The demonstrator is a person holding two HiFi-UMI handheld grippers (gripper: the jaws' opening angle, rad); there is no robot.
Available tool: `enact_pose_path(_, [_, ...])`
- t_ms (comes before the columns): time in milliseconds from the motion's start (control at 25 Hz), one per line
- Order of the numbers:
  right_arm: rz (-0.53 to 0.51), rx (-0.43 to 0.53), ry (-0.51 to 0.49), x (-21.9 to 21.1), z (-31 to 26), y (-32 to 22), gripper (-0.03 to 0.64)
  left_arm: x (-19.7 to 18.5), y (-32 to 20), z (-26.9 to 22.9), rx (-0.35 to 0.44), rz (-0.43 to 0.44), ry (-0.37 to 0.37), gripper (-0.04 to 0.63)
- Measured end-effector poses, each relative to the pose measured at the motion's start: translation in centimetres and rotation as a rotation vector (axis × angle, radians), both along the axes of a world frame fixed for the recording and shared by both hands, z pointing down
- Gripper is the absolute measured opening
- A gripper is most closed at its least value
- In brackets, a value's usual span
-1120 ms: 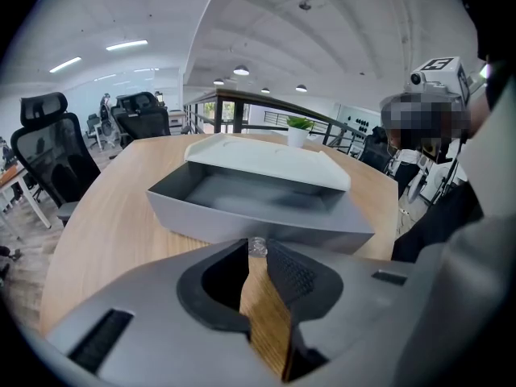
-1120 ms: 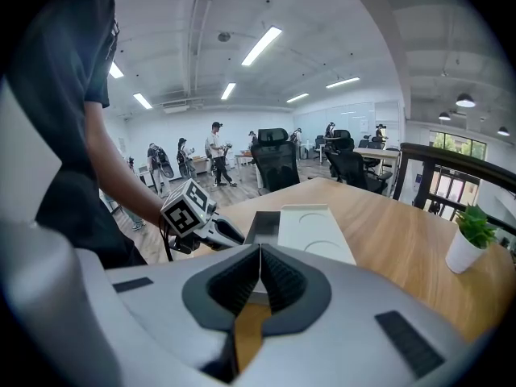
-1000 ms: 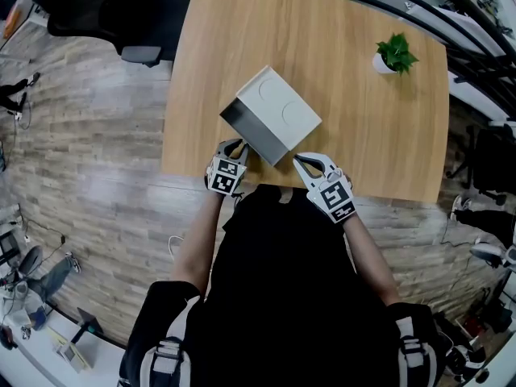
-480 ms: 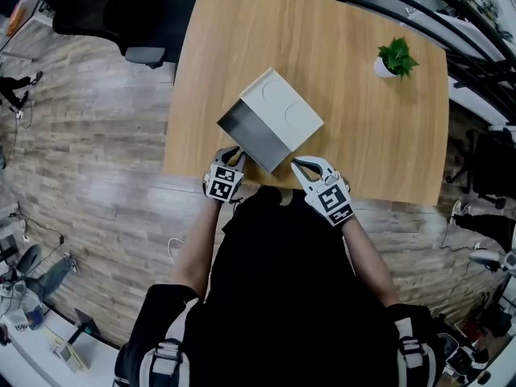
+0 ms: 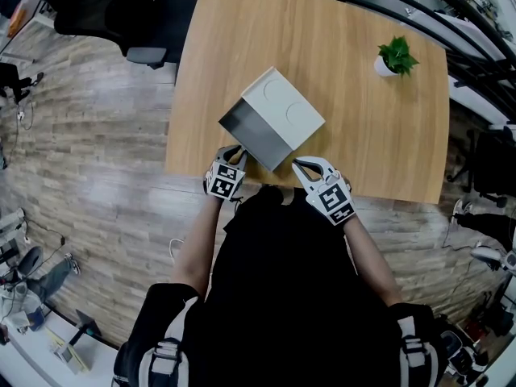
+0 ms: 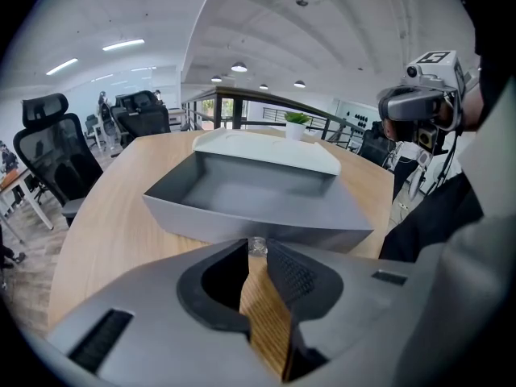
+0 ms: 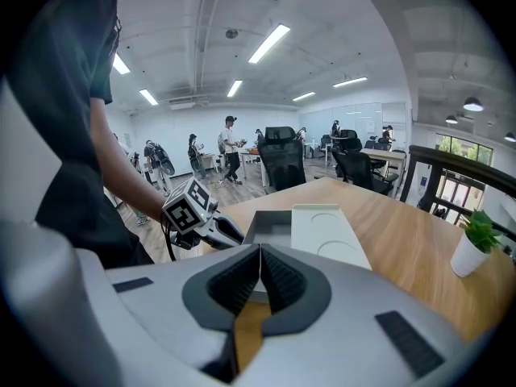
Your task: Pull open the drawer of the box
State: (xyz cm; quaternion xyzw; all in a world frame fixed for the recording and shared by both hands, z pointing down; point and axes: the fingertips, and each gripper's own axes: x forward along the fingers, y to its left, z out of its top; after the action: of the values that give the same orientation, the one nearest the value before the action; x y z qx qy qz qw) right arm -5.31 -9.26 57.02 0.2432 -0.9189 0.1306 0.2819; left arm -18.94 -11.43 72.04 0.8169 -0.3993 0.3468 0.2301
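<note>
A white box (image 5: pixel 284 110) sits on the wooden table (image 5: pixel 371 147), near its front edge. Its grey drawer (image 5: pixel 246 131) stands pulled out toward the front left, and the inside looks empty (image 6: pixel 242 193). My left gripper (image 5: pixel 235 150) is at the drawer's front, shut on the small clear knob (image 6: pixel 257 246) there. My right gripper (image 5: pixel 297 163) hovers just off the box's front right corner, shut with nothing between its fingers. The right gripper view shows the box (image 7: pixel 329 232), the open drawer (image 7: pixel 270 226) and the left gripper's marker cube (image 7: pixel 188 208).
A small potted plant (image 5: pixel 395 55) stands at the table's far right. Black office chairs (image 5: pixel 121 10) stand off the far left corner. The table's front edge lies just below both grippers. People walk in the office beyond (image 7: pixel 230 147).
More of the grey drawer shows than a second ago: it has slid further out of the box toward the front left, with the left gripper at its front. The right gripper has barely moved.
</note>
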Motion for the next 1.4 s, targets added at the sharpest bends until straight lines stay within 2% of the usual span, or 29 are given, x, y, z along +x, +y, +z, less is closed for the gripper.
enact_pose_path(840, [-0.001,-0.002,0.006,0.1,0.4,0.4,0.025,-1.4,0.4,-0.1,0.000,-0.032,-0.006,0.084])
enact_pose_path(1080, [0.009,-0.003,0.008,0.4,0.4,0.4,0.025,-1.3,0.4,0.4,-0.044,-0.090,0.055,0.084])
enact_pose_path(1400, [0.014,-0.001,0.003,0.2,0.0,0.8,0.025,-2.0,1.0,0.2,-0.056,-0.151,0.066,0.095])
